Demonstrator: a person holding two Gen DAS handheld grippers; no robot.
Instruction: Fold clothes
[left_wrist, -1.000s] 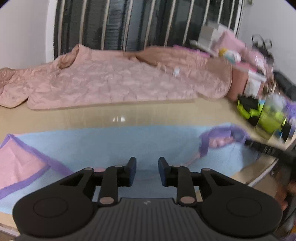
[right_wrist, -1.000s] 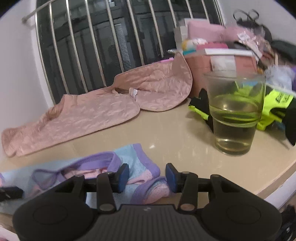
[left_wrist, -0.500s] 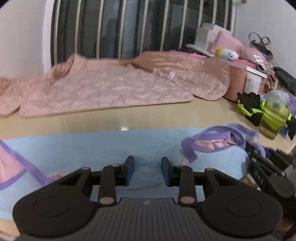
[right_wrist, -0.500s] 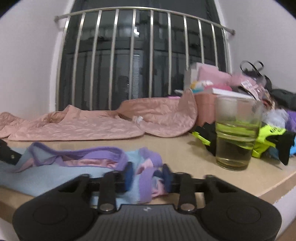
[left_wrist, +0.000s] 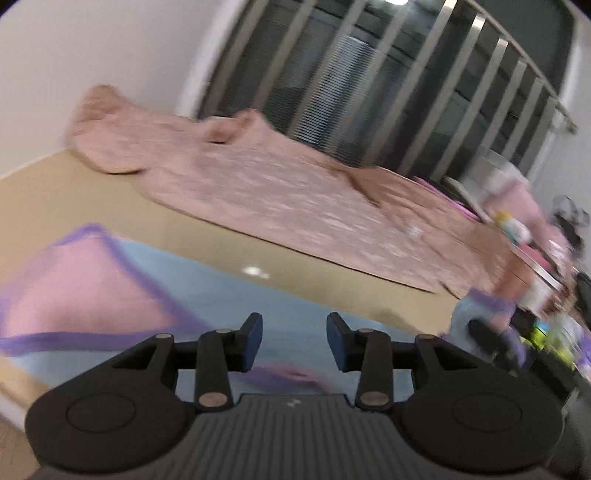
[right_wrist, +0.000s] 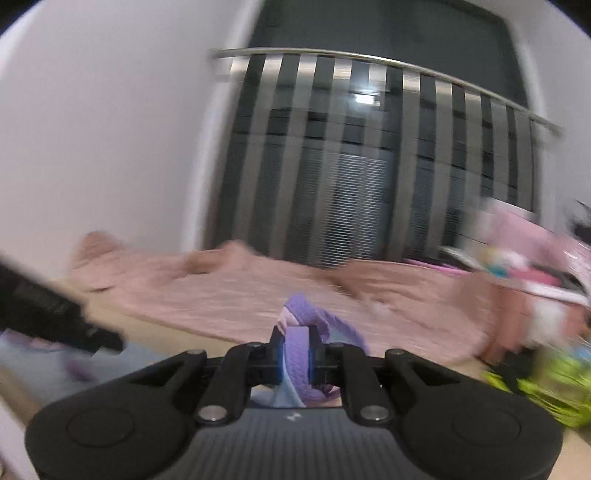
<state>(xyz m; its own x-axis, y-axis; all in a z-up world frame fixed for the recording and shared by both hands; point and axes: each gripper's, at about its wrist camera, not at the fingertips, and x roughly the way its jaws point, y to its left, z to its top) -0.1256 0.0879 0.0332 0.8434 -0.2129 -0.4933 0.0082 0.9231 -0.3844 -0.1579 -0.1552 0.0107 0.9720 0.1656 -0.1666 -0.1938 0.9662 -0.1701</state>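
Observation:
A light-blue garment (left_wrist: 229, 288) with purple trim and a pink panel (left_wrist: 85, 284) lies spread on the beige table (left_wrist: 55, 192). My left gripper (left_wrist: 294, 341) hovers just above the blue cloth, its jaws opening with nothing between them. My right gripper (right_wrist: 297, 354) has its jaws closing onto a bunched purple-trimmed end of the same garment (right_wrist: 325, 325), lifted off the table; the pads press on the purple band. In the left wrist view the right gripper (left_wrist: 487, 336) appears at the far right with that end. The left gripper's body (right_wrist: 44, 306) shows blurred at the left of the right wrist view.
A pink quilted garment (left_wrist: 295, 199) lies across the back of the table below the barred window (right_wrist: 369, 166). Boxes and pink items (left_wrist: 535, 251) crowd the right end. Yellow-green gloves (right_wrist: 546, 387) lie at the right. The table's front edge is close below both grippers.
The right gripper shut on the purple-trimmed end and lifted it, swinging left away from the glass. The left gripper rolled, shifted left along the blue cloth, and its jaws widened.

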